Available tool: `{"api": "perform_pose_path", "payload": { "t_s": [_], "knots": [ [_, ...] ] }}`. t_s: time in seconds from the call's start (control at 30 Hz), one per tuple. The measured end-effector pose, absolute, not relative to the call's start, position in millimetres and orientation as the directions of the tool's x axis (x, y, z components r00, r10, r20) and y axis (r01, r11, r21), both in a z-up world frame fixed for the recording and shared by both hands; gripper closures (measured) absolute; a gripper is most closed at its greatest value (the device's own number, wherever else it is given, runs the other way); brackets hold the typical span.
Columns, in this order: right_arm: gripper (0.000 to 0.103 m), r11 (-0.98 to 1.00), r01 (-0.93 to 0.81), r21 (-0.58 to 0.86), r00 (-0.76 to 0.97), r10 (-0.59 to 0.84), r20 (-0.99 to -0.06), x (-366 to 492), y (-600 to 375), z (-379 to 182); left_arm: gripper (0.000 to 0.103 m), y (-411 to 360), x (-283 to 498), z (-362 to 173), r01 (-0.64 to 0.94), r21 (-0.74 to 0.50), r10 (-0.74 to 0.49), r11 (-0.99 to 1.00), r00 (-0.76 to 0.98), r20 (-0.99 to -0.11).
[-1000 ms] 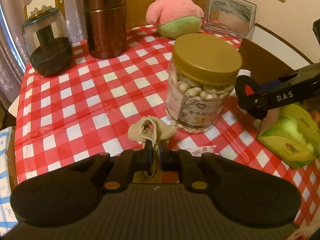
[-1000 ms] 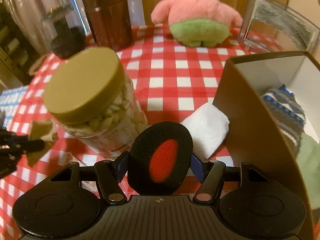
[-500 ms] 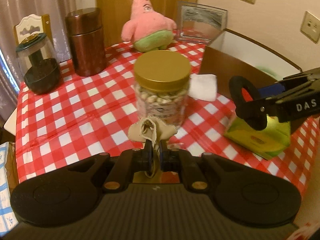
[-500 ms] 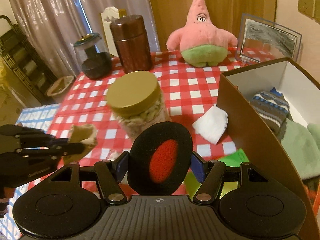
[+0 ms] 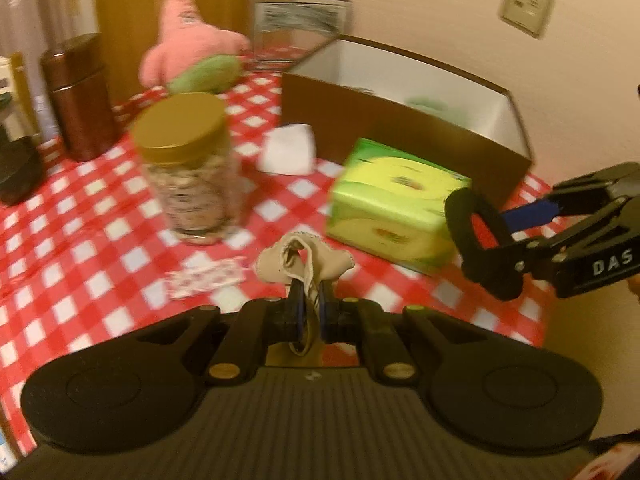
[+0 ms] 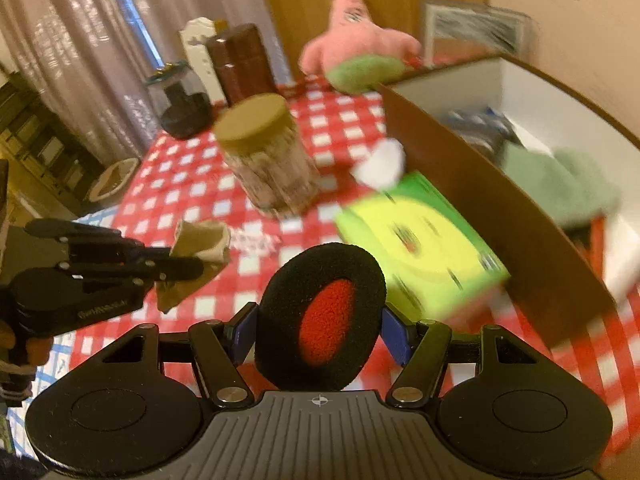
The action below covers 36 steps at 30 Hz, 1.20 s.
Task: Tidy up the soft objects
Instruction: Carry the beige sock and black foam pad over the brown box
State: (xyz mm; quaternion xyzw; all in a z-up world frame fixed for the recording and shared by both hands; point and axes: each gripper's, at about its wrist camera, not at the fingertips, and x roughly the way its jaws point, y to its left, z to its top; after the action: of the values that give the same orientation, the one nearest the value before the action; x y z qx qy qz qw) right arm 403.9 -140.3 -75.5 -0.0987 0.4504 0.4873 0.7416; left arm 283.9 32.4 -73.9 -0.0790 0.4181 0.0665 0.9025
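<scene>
A crumpled beige cloth [image 5: 304, 258] is pinched tight in the left tongs [image 5: 310, 300], jaws nearly together, and it's held up above the red-and-white checked surface [image 5: 100, 248] — not resting on it. In the right wrist view the same cloth [image 6: 200, 242] is seen sticking out of the left tongs [image 6: 188, 268] at the left side.

A round black foam pad with a red centre [image 6: 324, 320] is clamped edge-on between the jaws of the right tongs [image 6: 320, 332], which are spread fairly wide around it; it's also seen from the side in the left wrist view [image 5: 476, 232].

A brown box with a white inside [image 5: 400, 128] is parked at the surface's far right corner, with a green fuzzy item [image 6: 560, 184] and a striped knit piece [image 6: 480, 128] already lying in it. A green-yellow carton [image 5: 392, 204] sits just in front of the box's near wall, and a white folded cloth [image 5: 288, 150] lies beside the box's left corner.

A gold-lidded jar [image 5: 188, 168] stands mid-surface — a pink plush star [image 5: 188, 44] is propped at the far edge. Both views are blurred.
</scene>
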Motion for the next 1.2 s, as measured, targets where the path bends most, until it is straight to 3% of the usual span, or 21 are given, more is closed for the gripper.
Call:
{"api": "perform_pose_path", "payload": {
  "t_s": [0.5, 0.87, 1.2],
  "knots": [
    [0.039, 0.716, -0.639, 0.282, 0.249, 0.539, -0.805, 432.4, -260.4, -85.7, 0.096, -63.6, 336.0, -65.0, 0.064, -0.125, -0.136, 0.990, 0.647, -0.750],
    [0.039, 0.780, -0.581, 0.233, 0.348, 0.497, -0.795, 478.0, -304.2, -75.4, 0.096, -89.1, 389.5, -41.7, 0.119, -0.105, -0.159, 0.987, 0.700, -0.697],
    [0.039, 0.772, -0.601, 0.209, 0.455, 0.545, -0.704, 537.5, -300.1, -38.4, 0.096, -88.6, 458.1, -21.2, 0.111, -0.086, -0.140, 0.990, 0.757, -0.638]
  ]
}}
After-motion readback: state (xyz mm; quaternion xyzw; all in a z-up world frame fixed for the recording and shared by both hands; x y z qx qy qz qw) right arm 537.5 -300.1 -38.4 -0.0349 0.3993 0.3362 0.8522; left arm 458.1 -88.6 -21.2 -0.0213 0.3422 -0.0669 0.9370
